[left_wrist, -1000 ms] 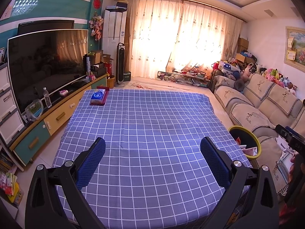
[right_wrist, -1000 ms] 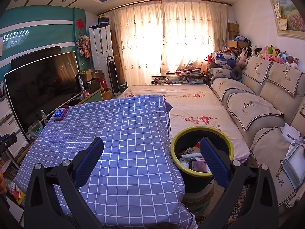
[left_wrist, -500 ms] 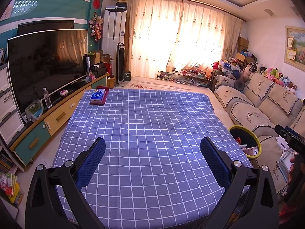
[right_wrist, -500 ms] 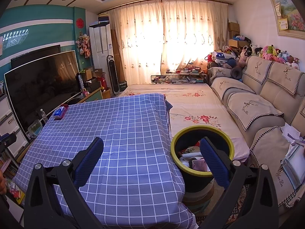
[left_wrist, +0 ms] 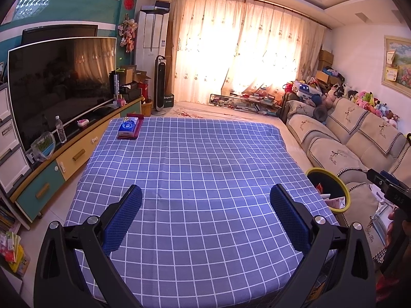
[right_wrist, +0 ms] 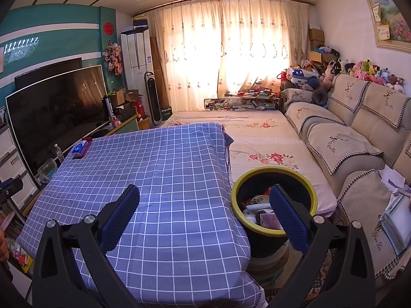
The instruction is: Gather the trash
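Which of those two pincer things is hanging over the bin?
The right gripper: one blue finger overlaps the yellow-rimmed bin. The left gripper hangs over checked cloth only.

Right gripper (right_wrist: 204,204) drifted slightly left; bin (right_wrist: 274,177) shifted right in view. Nothing else moved.

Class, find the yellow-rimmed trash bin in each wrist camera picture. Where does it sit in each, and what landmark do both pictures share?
Left wrist view: the trash bin sits at the right edge, past the checked tablecloth, partly cut by it.
Right wrist view: the trash bin sits lower centre-right, beside the tablecloth's right edge.
Shared landmark: the blue tissue pack on the cloth's far left corner.
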The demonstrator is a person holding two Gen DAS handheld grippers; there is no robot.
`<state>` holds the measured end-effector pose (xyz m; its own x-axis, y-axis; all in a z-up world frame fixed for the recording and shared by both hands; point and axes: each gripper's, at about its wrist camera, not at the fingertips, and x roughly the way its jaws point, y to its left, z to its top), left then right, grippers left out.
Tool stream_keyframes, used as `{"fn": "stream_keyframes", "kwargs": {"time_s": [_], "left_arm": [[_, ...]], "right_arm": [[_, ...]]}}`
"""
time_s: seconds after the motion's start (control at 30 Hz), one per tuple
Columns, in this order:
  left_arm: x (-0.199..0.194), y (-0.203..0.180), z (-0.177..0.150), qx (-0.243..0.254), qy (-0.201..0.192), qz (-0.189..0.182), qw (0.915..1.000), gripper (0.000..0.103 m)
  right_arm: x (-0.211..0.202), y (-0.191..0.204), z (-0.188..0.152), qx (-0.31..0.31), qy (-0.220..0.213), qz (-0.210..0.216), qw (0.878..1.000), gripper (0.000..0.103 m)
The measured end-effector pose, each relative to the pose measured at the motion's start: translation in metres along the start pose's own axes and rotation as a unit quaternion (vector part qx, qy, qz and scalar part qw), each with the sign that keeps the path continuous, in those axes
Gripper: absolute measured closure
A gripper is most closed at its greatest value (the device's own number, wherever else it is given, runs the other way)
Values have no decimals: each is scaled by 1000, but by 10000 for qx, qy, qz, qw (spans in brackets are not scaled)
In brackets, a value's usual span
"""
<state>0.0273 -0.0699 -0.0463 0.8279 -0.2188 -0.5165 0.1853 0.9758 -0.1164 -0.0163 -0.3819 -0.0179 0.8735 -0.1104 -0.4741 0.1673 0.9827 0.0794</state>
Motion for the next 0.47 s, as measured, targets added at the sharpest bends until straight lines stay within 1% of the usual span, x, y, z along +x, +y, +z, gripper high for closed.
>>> {"fn": "stream_keyframes", "kwargs": {"time_s": [0.13,0.27,0.33,0.4,0.47], "left_arm": [[4,0,-2,84,-24,31,10000,5],[19,3,1,68,155,68,9998,5],[37,11,8,64,279,98,9995,5],[59,18,15,112,401,239,9988,5],[86,26,22,183,494,379,9979,5]], "right_arm": [[4,1,-1,-21,43,8,10000,7],[13,5,1,-130,101,12,9999,7],[25,11,8,-219,146,72,9996,7],[42,17,17,-290,211,145,9993,7],[70,26,26,-319,344,313,9984,7]]}}
